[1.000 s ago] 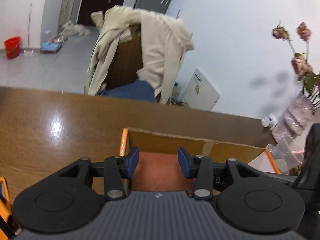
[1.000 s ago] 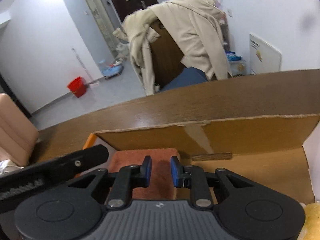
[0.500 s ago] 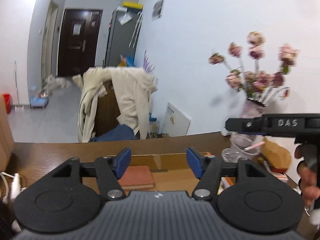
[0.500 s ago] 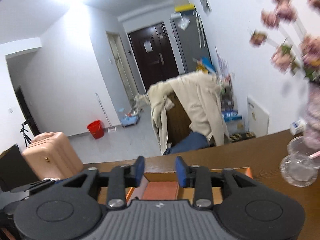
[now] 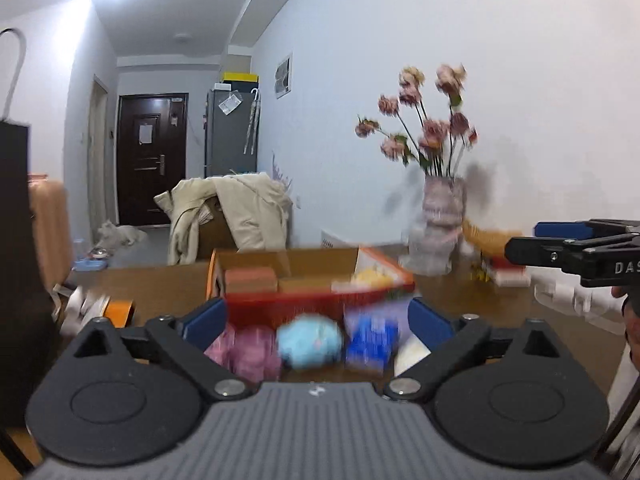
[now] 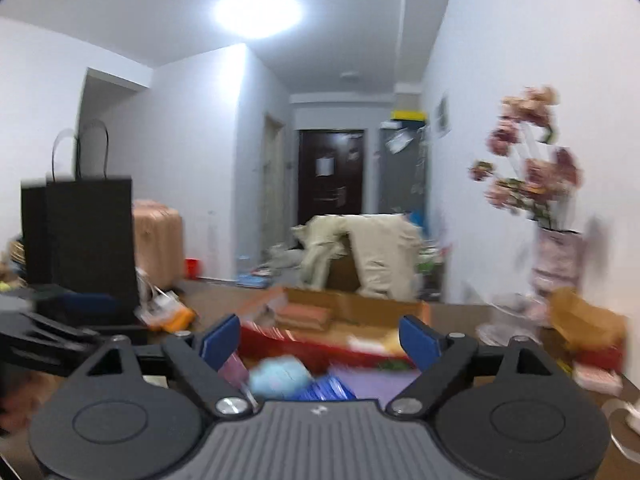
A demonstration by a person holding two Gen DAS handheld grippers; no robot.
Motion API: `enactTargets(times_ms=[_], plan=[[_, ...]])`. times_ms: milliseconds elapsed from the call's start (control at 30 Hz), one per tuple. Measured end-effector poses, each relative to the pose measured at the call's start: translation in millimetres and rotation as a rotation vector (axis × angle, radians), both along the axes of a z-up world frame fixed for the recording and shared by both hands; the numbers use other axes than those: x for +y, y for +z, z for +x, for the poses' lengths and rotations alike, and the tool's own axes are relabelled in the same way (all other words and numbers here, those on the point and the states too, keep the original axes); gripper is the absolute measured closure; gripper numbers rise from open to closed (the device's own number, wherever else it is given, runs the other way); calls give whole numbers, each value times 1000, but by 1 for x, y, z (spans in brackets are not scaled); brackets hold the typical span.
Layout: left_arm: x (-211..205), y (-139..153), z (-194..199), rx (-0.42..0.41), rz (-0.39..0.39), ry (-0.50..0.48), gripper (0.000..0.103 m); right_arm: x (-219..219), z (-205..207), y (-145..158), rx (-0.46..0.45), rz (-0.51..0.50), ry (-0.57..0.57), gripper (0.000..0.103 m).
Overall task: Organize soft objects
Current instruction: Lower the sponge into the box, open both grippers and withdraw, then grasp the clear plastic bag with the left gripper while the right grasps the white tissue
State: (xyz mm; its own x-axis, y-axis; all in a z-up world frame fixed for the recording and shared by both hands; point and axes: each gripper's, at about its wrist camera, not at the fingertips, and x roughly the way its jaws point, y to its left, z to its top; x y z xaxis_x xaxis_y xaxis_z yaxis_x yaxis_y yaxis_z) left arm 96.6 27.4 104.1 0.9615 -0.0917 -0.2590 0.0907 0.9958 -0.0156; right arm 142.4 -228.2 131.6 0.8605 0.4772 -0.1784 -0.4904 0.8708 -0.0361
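Note:
The cardboard box (image 5: pixel 280 264) with an orange-red rim stands on the brown table, and a folded terracotta cloth (image 5: pixel 250 280) lies inside it at the left. In front of the box lie a light blue soft ball (image 5: pixel 310 342), a pink soft bundle (image 5: pixel 248 354) and a blue packet (image 5: pixel 372 344). My left gripper (image 5: pixel 318 322) hovers behind them. Its jaws are opening and hold nothing. My right gripper (image 6: pixel 319 339) also faces the box (image 6: pixel 360 306), jaws opening and empty, with the blue ball (image 6: pixel 280 376) just below. The right gripper (image 5: pixel 528 240) shows at the right edge of the left wrist view.
A vase of pink flowers (image 5: pixel 440 232) stands right of the box, with small packages beside it. A tall black paper bag (image 6: pixel 80 240) stands at the table's left. A chair draped with a beige coat (image 5: pixel 240 216) is behind the table. The image is motion-blurred.
Both grippers have pulled back from inside the box and their jaws have spread wide. The terracotta cloth stays in the box. The soft things in front of the box have come into view.

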Motion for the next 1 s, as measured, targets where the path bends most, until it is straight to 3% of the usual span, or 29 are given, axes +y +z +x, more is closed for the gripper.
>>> enactTargets(times_ms=[100,200,367,533,600,700,833,933,1000], plan=[[-9,-31,-20,78,-31,-6,4,-12,-28,-45,41,-23,-43,17],[-12,-46,-22,108,5,6,4,-21,-36,-79,123,-23,-100,18],[-4,-49,-6,115,-21,98,4,-24,-36,-105,173,-77,-175,25],[11,-63,18,165,12,194,5,-34,-22,-125,281,-47,-220,47],[20,-66,33,185,12,219,9,-38,-14,-132,321,-28,-229,64],[35,-70,59,222,-12,259,16,-41,-3,-139,363,-8,-238,79],[58,-80,92,311,-58,312,31,-40,13,-132,385,6,-217,84],[71,-88,109,378,-99,296,66,-35,25,-121,373,27,-192,84],[76,-88,112,378,-134,276,73,-32,35,-109,351,40,-173,84]])
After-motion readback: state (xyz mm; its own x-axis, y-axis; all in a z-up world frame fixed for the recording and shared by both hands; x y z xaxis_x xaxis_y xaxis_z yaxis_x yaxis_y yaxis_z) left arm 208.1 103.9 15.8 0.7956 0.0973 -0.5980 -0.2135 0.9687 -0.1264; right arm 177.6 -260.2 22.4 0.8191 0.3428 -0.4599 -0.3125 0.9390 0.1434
